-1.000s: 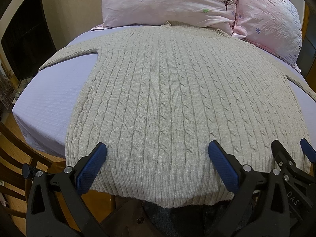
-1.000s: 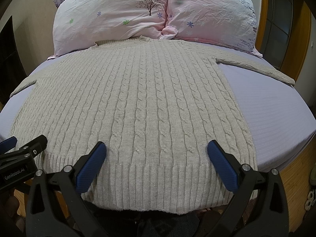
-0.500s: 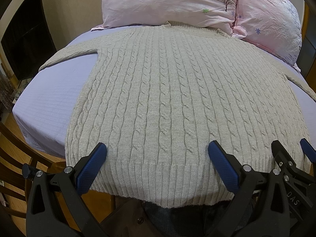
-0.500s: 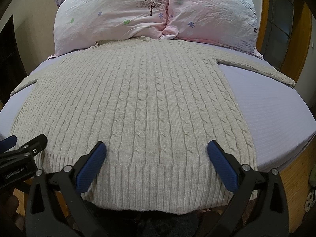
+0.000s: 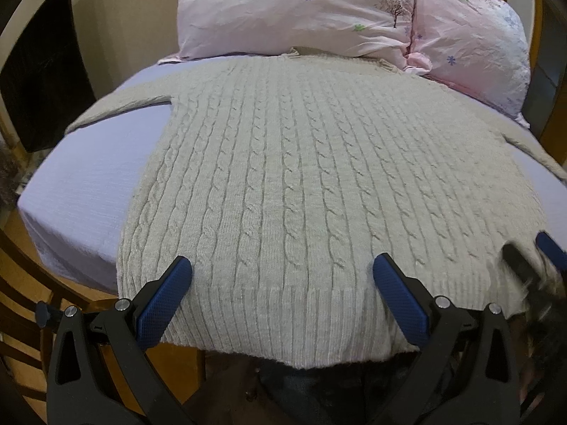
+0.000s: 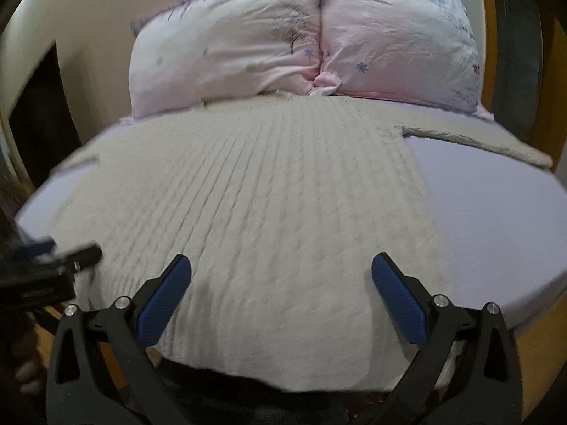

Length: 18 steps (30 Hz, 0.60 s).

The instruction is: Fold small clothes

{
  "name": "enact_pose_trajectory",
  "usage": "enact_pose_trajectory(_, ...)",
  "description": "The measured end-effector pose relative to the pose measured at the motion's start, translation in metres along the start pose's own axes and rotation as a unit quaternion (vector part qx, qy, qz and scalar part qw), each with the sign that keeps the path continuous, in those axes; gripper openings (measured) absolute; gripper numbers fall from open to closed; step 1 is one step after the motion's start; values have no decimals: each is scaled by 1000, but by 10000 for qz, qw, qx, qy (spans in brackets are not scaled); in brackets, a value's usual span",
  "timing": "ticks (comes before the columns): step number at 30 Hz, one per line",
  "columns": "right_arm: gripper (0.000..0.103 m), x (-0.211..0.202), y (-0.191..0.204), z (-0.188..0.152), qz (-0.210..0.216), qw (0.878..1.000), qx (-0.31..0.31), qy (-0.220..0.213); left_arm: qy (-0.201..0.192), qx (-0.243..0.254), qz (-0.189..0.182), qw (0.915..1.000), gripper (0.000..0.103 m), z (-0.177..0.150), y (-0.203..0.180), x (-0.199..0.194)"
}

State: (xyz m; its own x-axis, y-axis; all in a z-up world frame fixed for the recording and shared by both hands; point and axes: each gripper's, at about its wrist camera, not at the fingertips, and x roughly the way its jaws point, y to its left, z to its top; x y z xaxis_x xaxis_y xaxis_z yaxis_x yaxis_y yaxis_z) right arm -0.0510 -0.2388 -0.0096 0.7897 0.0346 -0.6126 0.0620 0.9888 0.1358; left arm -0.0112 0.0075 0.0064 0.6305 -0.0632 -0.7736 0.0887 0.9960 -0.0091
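Observation:
A beige cable-knit sweater [image 5: 301, 184] lies flat, front up, on a lavender bed [image 5: 88, 191], hem toward me and sleeves spread out to both sides. It also shows in the right wrist view [image 6: 255, 212], blurred. My left gripper [image 5: 281, 272] is open and empty, held just above the hem on the left half. My right gripper [image 6: 281, 272] is open and empty above the hem on the right half. Each gripper shows at the edge of the other's view, blurred.
Two pink floral pillows [image 5: 301, 10] lie at the head of the bed, touching the sweater's collar. A dark panel [image 5: 39, 71] stands at the left wall. A wooden chair [image 5: 21, 283] stands at the bed's near left corner. Wooden frame at the right [image 6: 524, 53].
The right gripper has lifted and tilted, its view now blurred and looking higher up the bed. The left gripper has barely moved. Both stay open.

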Motion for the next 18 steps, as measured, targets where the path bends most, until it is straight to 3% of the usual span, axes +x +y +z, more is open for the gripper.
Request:
enact_pose_trajectory(2,101,-14,-38,29,-114,9989,370,-276,-102,-124,-383,9991,102,6,11,-5)
enact_pose_trajectory(5,101,-18,-122,76,-634,9872,1343,-585,-749,-514,-907,9917,102,30,48,-15)
enact_pose_trajectory(7,83,-6,-177,99,-835,9743,2050,-431,-1048,-678,-998,9871,102,47,70,-13)
enact_pose_trajectory(8,68,6,-215,110,-892,9621,2560,-280,-1131,-807,-980,9854,102,60,86,-7)
enact_pose_trajectory(9,60,16,-243,117,-986,9502,2953,-137,-1142,-922,-968,9844,102,70,98,-1)
enact_pose_trajectory(11,51,38,-301,126,-1242,9194,3730,112,-1101,-1218,-973,9816,102,85,124,14)
enact_pose_trajectory(15,43,63,-361,136,-1612,8868,4323,261,-940,-1952,-992,9712,102,106,173,39)
enact_pose_trajectory(18,40,86,-388,142,-1661,8692,4641,390,-863,-2561,-998,9576,102,111,209,54)
